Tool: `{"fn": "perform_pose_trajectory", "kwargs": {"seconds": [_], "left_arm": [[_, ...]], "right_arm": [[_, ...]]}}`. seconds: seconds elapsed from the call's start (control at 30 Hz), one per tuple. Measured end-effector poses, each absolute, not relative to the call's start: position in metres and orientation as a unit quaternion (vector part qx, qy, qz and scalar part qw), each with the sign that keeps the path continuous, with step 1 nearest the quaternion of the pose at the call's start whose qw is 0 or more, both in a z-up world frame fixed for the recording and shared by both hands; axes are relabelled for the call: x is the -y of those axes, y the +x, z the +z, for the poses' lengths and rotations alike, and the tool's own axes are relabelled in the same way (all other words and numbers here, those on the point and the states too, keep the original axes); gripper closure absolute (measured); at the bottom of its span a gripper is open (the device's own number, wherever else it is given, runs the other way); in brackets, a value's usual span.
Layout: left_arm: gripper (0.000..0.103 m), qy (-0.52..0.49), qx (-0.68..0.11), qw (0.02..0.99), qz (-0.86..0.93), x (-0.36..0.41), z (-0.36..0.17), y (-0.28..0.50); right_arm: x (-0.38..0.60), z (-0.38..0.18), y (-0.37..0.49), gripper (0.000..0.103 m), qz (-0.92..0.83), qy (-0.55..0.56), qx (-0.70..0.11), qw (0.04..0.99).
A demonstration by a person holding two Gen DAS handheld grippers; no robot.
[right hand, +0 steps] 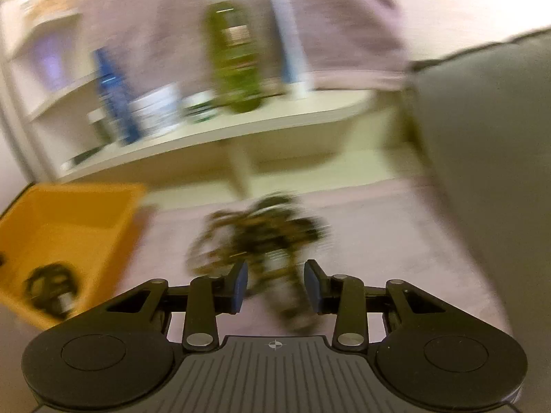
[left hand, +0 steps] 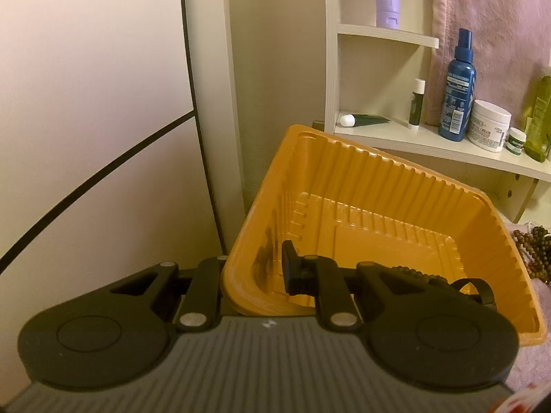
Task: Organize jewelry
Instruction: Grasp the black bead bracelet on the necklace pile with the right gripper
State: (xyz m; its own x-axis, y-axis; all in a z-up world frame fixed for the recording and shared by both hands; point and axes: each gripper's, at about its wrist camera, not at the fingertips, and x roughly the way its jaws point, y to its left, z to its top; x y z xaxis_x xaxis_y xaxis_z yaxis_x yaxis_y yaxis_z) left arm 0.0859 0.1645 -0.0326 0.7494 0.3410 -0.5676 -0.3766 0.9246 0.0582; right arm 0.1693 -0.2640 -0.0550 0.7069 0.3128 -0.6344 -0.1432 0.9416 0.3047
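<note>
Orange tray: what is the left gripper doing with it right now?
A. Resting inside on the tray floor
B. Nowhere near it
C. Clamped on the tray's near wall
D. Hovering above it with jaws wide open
C: in the left wrist view the left gripper has its fingers closed on either side of the near wall of the orange tray, one inside and one outside.
</note>
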Motion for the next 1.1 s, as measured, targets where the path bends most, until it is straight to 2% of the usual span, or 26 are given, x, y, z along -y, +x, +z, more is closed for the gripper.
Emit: {"fn": "perform_pose_trajectory", "kwargs": {"seconds": [0.23,0.4,0.73,0.97,1.03,1.1], "left_arm": [[0.088,-0.021,-0.297,0.934,0.196,-0.162,-0.031,0.085],[0.088,-0.019,-0.299,0.934,0.196,-0.162,-0.03,0.085],[0.088,-0.018,-0.303,0.932,0.199,-0.162,-0.031,0.088],[0.088,-0.018,-0.304,0.932,0.199,-0.163,-0.032,0.088],[0.088,-0.017,-0.303,0.932,0.2,-0.163,-0.032,0.088],[0.088,-0.018,-0.304,0.932,0.199,-0.163,-0.032,0.088]], "right_arm": [[0.279,-0.08,0.201,0.066,0.115,0.078,-0.379,0.915],[0.261,-0.085,0.208,0.064,0.163,0.032,-0.361,0.918],[0.233,-0.094,0.222,0.043,0.216,-0.095,-0.337,0.912],[0.231,-0.085,0.222,0.036,0.261,-0.089,-0.334,0.901],[0.227,-0.082,0.219,0.025,0.267,-0.077,-0.337,0.9],[0.22,-0.081,0.218,0.018,0.263,-0.076,-0.334,0.902]]}}
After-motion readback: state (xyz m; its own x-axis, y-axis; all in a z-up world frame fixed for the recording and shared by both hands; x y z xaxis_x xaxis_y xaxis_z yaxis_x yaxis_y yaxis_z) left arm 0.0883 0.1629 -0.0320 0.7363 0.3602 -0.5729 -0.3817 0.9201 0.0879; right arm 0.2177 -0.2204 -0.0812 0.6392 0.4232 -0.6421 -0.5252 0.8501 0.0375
